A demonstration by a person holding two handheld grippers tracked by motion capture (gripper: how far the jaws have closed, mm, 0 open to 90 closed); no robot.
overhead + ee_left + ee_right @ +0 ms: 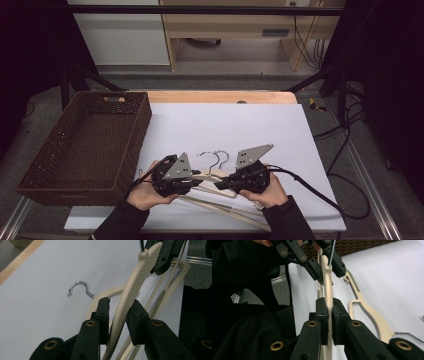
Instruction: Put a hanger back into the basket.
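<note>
Closest to the camera are the person's two hands, each working a pair of tongs over the white sheet (235,125).

Going left to right: the wicker basket (45,160) sits just left of the left gripper (192,184), and as far as the high view shows it's got nothing in it.

Left gripper's jaws sit either side of the cream hanger (130,293), narrowed in on one arm of it. There's still a sliver of gap on one side in its own view, so whether it's properly pinching is hard to call.

Right gripper (330,322) is clamped tight on the same hanger, further along.

A second hanger (364,315) lies flat on the sheet just beside the right gripper, metal hook (78,288) pointing away.

Looks like the pick-up step: one hanger held off the pile between both tongs. Next move probably calls for swinging it left into the basket while keeping it level so it doesn't snag the one underneath.
</note>
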